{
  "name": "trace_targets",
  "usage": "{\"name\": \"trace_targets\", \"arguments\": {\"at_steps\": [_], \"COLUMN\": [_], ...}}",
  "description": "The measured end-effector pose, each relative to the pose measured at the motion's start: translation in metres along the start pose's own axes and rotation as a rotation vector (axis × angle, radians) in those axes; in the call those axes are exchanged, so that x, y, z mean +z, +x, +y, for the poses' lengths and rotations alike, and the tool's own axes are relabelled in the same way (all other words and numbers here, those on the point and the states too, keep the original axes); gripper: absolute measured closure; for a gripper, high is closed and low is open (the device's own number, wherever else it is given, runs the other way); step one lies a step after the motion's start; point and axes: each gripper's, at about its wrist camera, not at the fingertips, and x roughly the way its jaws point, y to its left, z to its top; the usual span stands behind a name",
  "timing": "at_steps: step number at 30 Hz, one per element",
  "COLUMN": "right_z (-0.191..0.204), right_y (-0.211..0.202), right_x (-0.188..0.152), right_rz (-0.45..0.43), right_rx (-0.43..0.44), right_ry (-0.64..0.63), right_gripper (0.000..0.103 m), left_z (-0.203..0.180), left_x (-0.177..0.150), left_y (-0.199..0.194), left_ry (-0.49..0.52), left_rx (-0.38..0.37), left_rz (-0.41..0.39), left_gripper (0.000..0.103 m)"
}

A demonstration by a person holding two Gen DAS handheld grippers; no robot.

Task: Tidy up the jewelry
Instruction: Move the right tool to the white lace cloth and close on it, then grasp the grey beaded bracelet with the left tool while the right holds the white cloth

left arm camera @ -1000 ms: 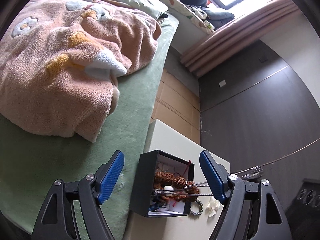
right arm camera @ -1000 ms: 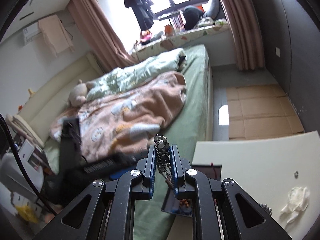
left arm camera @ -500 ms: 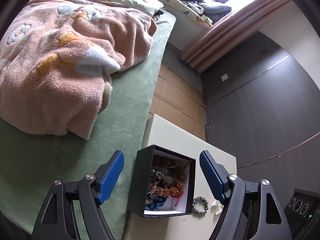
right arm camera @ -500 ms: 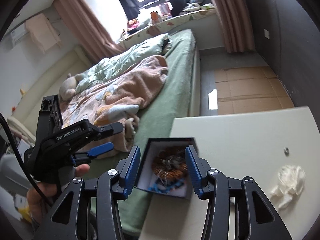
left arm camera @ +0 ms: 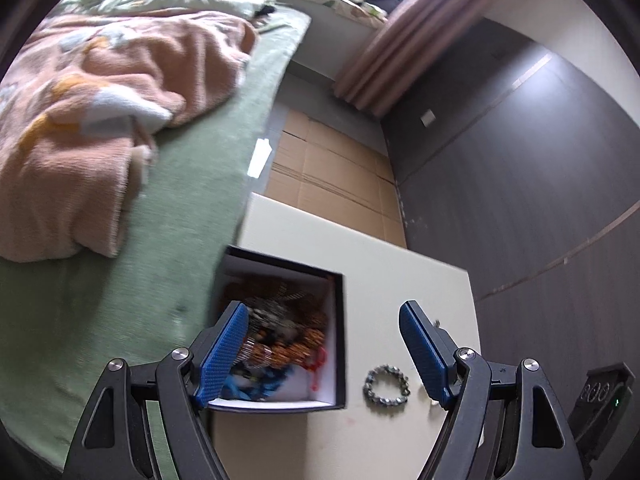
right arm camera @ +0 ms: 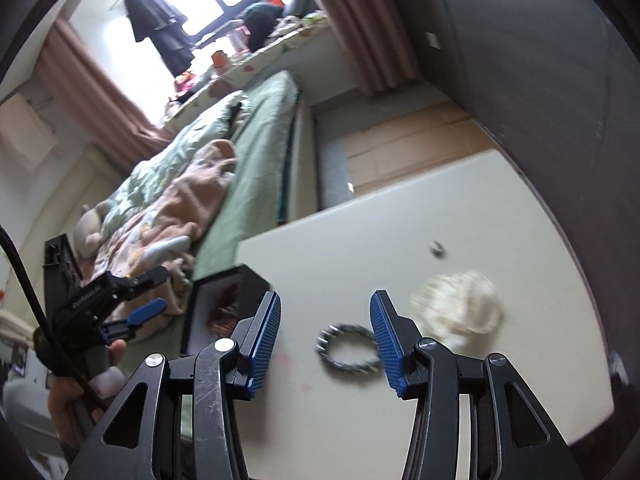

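A black box (left arm camera: 340,344) with a white inside sits at the left edge of the white table (left arm camera: 380,280), heaped with bead strings and chains. A grey bead bracelet (left arm camera: 385,401) lies on the table just right of it. My left gripper (left arm camera: 322,308) is open above them, its left finger over the box and nothing between the pads. In the right wrist view the bracelet (right arm camera: 322,350) lies on the table between the fingers of my open right gripper (right arm camera: 325,296), untouched. The box (right arm camera: 248,280) is at that gripper's left.
A crumpled white wad (right arm camera: 460,308) lies right of the bracelet, and a tiny metal piece (right arm camera: 436,248) farther back. A hand (right arm camera: 76,400) holds the left gripper (right arm camera: 116,300) by the bed (left arm camera: 192,240). A dark wall (left arm camera: 520,200) bounds the table's right side.
My right gripper opened and let the chain go, then swung right and lower over the bracelet. The chain now lies in the box. My left gripper drifted right, still open.
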Motion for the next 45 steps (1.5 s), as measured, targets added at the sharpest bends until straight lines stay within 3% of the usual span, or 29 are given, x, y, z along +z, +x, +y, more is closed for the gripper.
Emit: {"name": "trace_targets", "arguments": {"at_steps": [6, 12, 17, 23, 26, 33, 35, 36, 38, 45], "right_z": [-0.035, -0.054, -0.073, -0.092, -0.095, -0.09, -0.091, -0.091, -0.098, -0.11], "right_y": [-0.003, -0.007, 0.008, 0.028, 0.038, 0.072, 0.082, 0.081, 0.08, 0.033], "right_x": [-0.007, -0.006, -0.012, -0.009, -0.005, -0.003, -0.004, -0.002, 0.003, 0.013], "right_rz": [0.026, 0.024, 0.084, 0.127, 0.15, 0.222, 0.247, 0.227, 0.235, 0.103], "right_rx": [-0.038, -0.061, -0.068, -0.174, -0.174, -0.182, -0.22, -0.255, -0.257, -0.186], "right_ry": [0.099, 0.144, 0.193, 0.151, 0.139, 0.076, 0.061, 0.042, 0.071, 0.142], "right_gripper": [0.056, 0.056, 0.056, 0.056, 0.056, 0.056, 0.072, 0.1, 0.099, 0.099], "left_z": [-0.041, -0.066, -0.084, -0.097, -0.101, -0.106, -0.108, -0.109, -0.111, -0.121], "left_x": [-0.021, -0.04, -0.054, -0.069, -0.071, -0.073, -0.074, -0.076, -0.079, -0.097], "left_y": [0.013, 0.029, 0.041, 0.059, 0.067, 0.084, 0.087, 0.088, 0.089, 0.102], "left_ry": [0.133, 0.193, 0.244, 0.298, 0.312, 0.341, 0.351, 0.356, 0.369, 0.428], "left_rx": [-0.006, -0.007, 0.004, 0.041, 0.055, 0.081, 0.086, 0.088, 0.09, 0.115], "left_rz": [0.021, 0.046, 0.068, 0.092, 0.103, 0.121, 0.124, 0.124, 0.123, 0.15], "left_gripper": [0.024, 0.025, 0.03, 0.037, 0.042, 0.042, 0.043, 0.044, 0.047, 0.048]}}
